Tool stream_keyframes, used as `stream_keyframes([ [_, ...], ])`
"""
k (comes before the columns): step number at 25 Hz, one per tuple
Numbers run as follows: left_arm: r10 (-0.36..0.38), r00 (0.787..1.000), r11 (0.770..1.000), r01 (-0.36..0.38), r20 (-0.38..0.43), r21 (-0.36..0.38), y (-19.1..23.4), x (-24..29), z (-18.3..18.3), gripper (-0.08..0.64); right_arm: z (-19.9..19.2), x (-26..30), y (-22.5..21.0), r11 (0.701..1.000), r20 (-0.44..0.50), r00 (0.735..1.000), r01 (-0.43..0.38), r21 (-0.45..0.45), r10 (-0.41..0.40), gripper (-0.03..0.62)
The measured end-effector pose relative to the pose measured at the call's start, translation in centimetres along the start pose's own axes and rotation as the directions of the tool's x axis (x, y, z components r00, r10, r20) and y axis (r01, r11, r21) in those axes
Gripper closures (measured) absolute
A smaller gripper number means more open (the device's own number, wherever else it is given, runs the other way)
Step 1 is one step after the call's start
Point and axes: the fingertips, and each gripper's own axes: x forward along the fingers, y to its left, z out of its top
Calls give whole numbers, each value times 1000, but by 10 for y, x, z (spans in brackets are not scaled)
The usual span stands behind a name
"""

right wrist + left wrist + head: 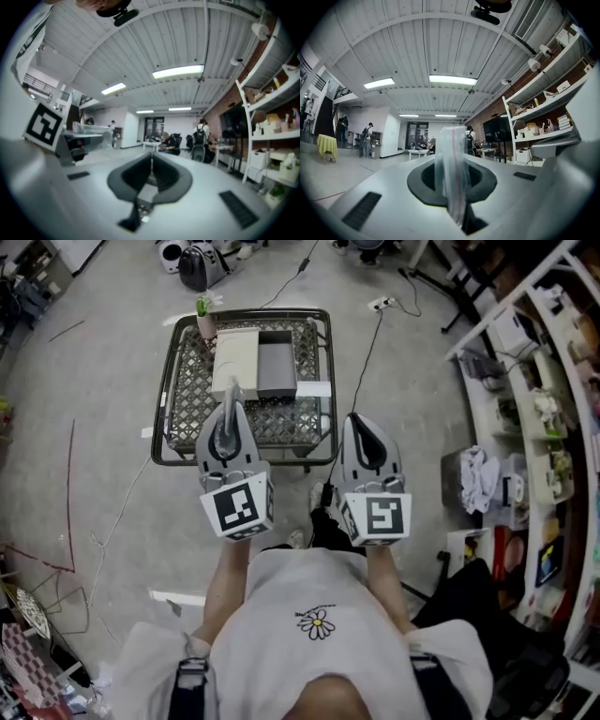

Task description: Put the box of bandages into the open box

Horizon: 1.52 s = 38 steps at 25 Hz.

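Observation:
My left gripper [231, 404] is raised and tilted upward, shut on a clear plastic bag [450, 150] with a thin red line, which stands up between the jaws [451, 187]. From the right gripper view that bag [91, 136] looks flat and see-through; what is inside it cannot be told. My right gripper [360, 423] [151, 164] is beside the left one, shut and holding nothing. Ahead on the wire table [171, 381] lies the open box [276, 367], a grey tray with its cream lid [235, 360] folded out to the left.
A small potted plant [204, 320] stands at the table's far left corner. A white strip [314, 388] lies right of the box. White shelves [525, 381] line the right side. Cables [361, 362] run over the floor, and people sit at desks [166, 140] far off.

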Motion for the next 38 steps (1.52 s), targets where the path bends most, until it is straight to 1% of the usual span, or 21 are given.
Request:
stream_keyframes([
  [3, 36, 999, 999, -36, -21, 0, -4, 23, -4, 515, -5, 26, -14, 999, -2, 999, -36, 15, 36, 560],
  [5, 30, 999, 1000, -31, -19, -4, -9, 40, -8, 515, -9, 45, -23, 998, -9, 999, -53, 28, 54, 560],
  [7, 12, 1000, 1000, -12, 2, -22, -15, 55, -9, 515, -12, 62, -32, 997, -13, 997, -72, 38, 73, 560],
  [9, 10, 1000, 999, -9, 18, -36, -20, 70, -8, 515, -13, 79, -40, 995, -9, 996, -90, 43, 91, 560],
  [12, 24, 1000, 1000, -24, 6, -19, -27, 91, -10, 515, -12, 101, -51, 992, -1, 994, -111, 59, 111, 560],
  [14, 18, 1000, 1000, -18, 9, -12, -33, 103, -13, 515, -13, 113, -59, 991, 2, 993, -120, 66, 120, 560],
  [17, 16, 1000, 1000, -15, 11, -14, -39, 121, -19, 515, -16, 130, -67, 988, -2, 991, -137, 72, 137, 560],
  [20, 36, 999, 999, -36, -6, -12, -40, 136, -24, 515, -21, 145, -72, 984, -12, 987, -158, 79, 160, 560],
  [25, 66, 998, 998, -66, -19, -1, -47, 158, -28, 515, -22, 168, -88, 979, -10, 982, -188, 75, 189, 560],
  [30, 111, 994, 994, -110, -26, 4, -37, 177, -32, 515, -26, 195, -89, 971, -14, 974, -226, 71, 228, 560],
  [33, 134, 991, 991, -134, -21, -2, -39, 181, -31, 515, -27, 199, -95, 967, -9, 970, -243, 80, 244, 560],
  [38, 152, 987, 988, -153, -41, -2, -39, 178, -30, 515, -32, 198, -95, 959, -19, 965, -260, 115, 263, 560],
])
